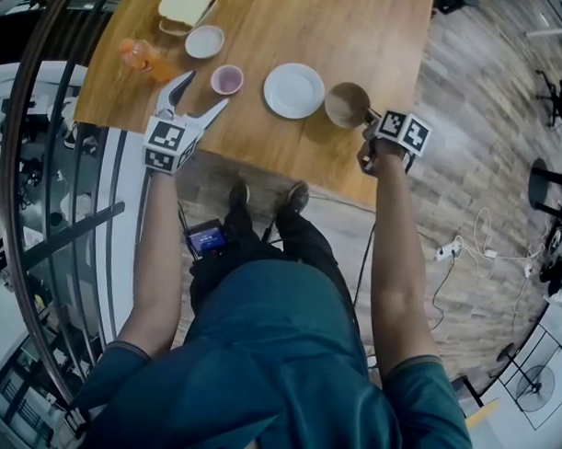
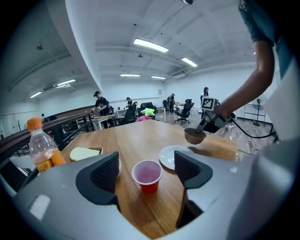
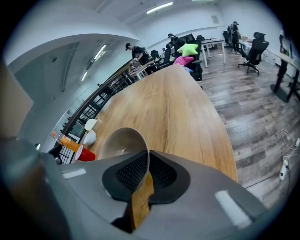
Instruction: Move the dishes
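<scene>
Right gripper view first: the right gripper (image 3: 144, 176) has its jaws nearly together, pinching the rim of the tan bowl (image 3: 119, 143), one pad inside the wall and one outside. The left gripper view shows that bowl tilted and off the wooden table (image 1: 361, 47), shadow under it, just right of the white plate (image 1: 294, 90).

The left gripper (image 1: 205, 89) is wide open and holds nothing. The red cup (image 2: 147, 174) stands on the table in line with the gap between its jaws, but the pads aren't touching it.

As for writing, the orange drink bottle (image 1: 144, 58) has a label I can't read at this size. The cubes on both grippers only carry black-and-white square markers.
</scene>
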A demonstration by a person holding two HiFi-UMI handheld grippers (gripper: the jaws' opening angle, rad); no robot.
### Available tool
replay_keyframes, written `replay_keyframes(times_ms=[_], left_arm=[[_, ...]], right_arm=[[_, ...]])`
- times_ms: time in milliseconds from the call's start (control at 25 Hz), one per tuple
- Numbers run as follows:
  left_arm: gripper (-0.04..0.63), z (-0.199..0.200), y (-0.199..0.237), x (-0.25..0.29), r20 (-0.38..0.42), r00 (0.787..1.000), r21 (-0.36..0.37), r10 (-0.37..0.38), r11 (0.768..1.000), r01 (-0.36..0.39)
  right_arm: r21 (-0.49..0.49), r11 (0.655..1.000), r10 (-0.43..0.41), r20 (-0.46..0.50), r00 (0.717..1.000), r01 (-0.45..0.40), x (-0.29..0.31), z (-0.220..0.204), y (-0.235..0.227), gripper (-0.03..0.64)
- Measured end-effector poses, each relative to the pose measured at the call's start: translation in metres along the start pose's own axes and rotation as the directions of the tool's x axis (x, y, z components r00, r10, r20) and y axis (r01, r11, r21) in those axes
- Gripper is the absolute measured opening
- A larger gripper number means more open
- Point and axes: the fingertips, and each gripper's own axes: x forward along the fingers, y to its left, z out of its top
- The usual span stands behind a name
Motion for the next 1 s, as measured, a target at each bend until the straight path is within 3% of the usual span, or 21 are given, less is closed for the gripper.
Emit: replay_keyframes(times_ms=[600, 1000], left_arm=[[0.364, 0.022, 0.005, -0.034, 0.018, 1.0, 0.043, 0.006, 0.999, -0.007], [0.362, 0.048, 0.009, -0.064, 0.038, 0.999, 0.09, 0.014, 0.996, -0.017]], right_arm=[[0.122, 0.986, -0.115, -0.009, 0.993, 0.116, -0.014, -0.018, -0.044, 0.028], [0.148, 0.981, -0.134, 0.021, 0.991, 0.13, -0.036, -0.014, -0.054, 0.035]])
